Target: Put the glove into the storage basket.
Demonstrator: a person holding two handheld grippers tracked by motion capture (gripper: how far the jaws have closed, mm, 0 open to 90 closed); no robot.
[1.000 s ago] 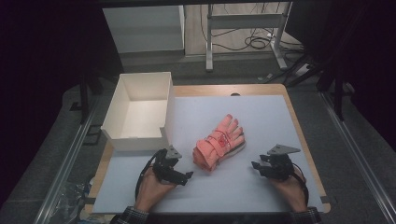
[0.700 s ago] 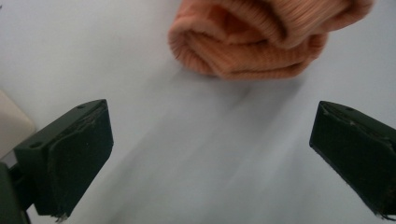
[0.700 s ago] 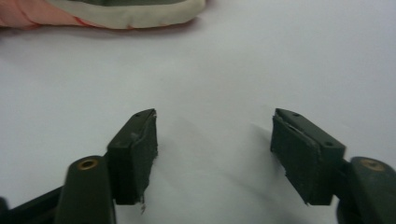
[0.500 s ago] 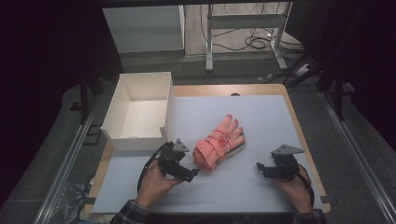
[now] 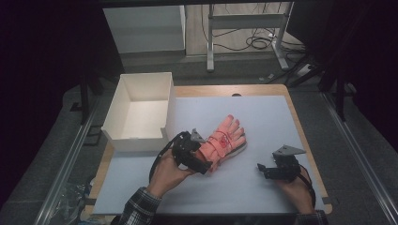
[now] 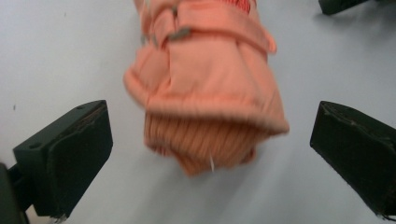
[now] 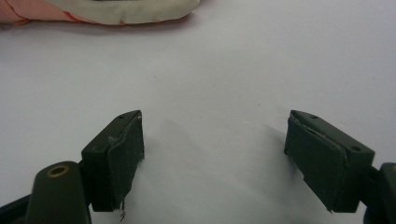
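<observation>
One orange winter glove lies on the white table mat, near the middle and just right of the white open box. Its long axis runs diagonally: knit cuff toward the near left, fingers toward the far right.

The left gripper sits at the cuff end, its body over the glove's near-left part. In the left gripper view its jaws are spread wide, one to each side of the cuff, with clear mat between each jaw and the fabric; no contact is visible. The cuff lies straight ahead along the jaw line.

The right gripper rests well apart, to the glove's near right, jaws wide and holding nothing. In its own view the glove's pale palm edge appears at the far left.

Judgement: the left gripper is far nearer and aligned with the cuff; a short advance and closure looks sufficient.
</observation>
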